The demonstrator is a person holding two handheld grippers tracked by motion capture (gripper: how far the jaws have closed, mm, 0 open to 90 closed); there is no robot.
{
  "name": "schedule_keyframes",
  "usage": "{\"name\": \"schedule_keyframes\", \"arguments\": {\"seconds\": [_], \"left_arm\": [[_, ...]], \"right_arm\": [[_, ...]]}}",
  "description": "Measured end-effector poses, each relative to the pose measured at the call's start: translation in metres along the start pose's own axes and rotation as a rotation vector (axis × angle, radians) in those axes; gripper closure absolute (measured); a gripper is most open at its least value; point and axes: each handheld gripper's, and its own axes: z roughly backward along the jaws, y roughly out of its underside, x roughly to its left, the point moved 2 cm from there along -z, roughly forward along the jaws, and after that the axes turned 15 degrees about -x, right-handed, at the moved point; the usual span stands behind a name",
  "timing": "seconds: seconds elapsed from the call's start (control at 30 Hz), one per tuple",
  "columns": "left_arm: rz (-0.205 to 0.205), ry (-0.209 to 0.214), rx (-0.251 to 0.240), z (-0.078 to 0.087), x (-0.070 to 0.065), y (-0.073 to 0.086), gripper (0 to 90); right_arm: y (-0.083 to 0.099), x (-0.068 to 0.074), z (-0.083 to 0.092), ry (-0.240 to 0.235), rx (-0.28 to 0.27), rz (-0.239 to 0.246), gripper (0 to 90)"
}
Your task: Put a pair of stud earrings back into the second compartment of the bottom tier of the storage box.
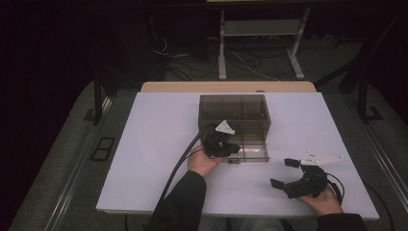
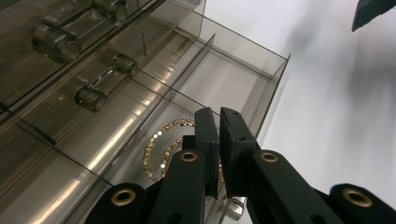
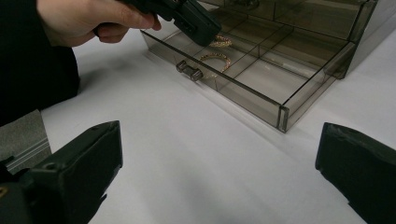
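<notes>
A white table (image 1: 159,144) carries everything, its wooden edge showing along the far side at twelve o'clock. Just past its centre, toward twelve o'clock, stands a smoky transparent drawer box (image 1: 234,111), resting directly on the white surface. Its bottom drawer (image 1: 254,149) is pulled out toward six o'clock, over the tabletop. The table stands on a grey floor (image 1: 57,159), with cables lying beyond it at twelve o'clock.
</notes>
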Motion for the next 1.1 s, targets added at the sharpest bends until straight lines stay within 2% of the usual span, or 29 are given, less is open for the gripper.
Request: {"name": "schedule_keyframes", "arguments": {"seconds": [0.03, 0.07, 0.13, 0.23, 0.33, 0.43, 0.53, 0.7, 0.77, 0.97, 1.1], "left_arm": [[-0.006, -0.002, 0.003, -0.001, 0.0, 0.0, 85.1], [0.008, -0.012, 0.011, -0.001, -0.002, 0.001, 85.1], [-0.012, -0.008, 0.024, -0.002, 0.0, 0.002, 85.0], [0.003, -0.009, 0.031, -0.002, 0.001, 0.002, 83.7], [0.017, -0.007, 0.014, -0.002, 0.0, 0.001, 73.2], [-0.004, -0.014, 0.008, 0.001, -0.002, -0.002, 67.4], [0.01, -0.021, -0.013, 0.004, -0.004, -0.004, 58.0], [0.055, 0.007, -0.061, 0.012, -0.005, -0.01, 40.7], [0.078, 0.001, -0.071, 0.015, -0.005, -0.012, 32.8], [0.127, 0.031, -0.098, 0.024, -0.008, -0.017, 22.3], [0.129, 0.065, -0.112, 0.03, -0.013, -0.019, 14.1]], "right_arm": [[0.0, 0.0, 0.0, 0.0, -0.001, 0.0, 0.1], [0.0, 0.0, 0.0, -0.001, -0.001, 0.003, 0.1], [0.0, 0.0, 0.0, -0.001, -0.002, 0.001, 0.1], [0.0, 0.0, 0.0, -0.001, -0.002, 0.001, 0.0], [0.0, 0.0, 0.0, -0.001, -0.002, 0.001, 0.1], [0.0, 0.0, 0.0, -0.001, -0.001, 0.002, 0.1], [0.0, 0.0, 0.0, 0.0, 0.0, 0.0, 0.1], [0.0, 0.0, 0.0, 0.001, -0.001, 0.0, 0.1], [0.0, 0.0, 0.0, 0.001, 0.0, -0.001, 0.1], [0.0, 0.0, 0.0, 0.002, -0.001, -0.001, 0.1], [0.0, 0.0, 0.0, 0.001, -0.002, 0.0, 0.1]]}}
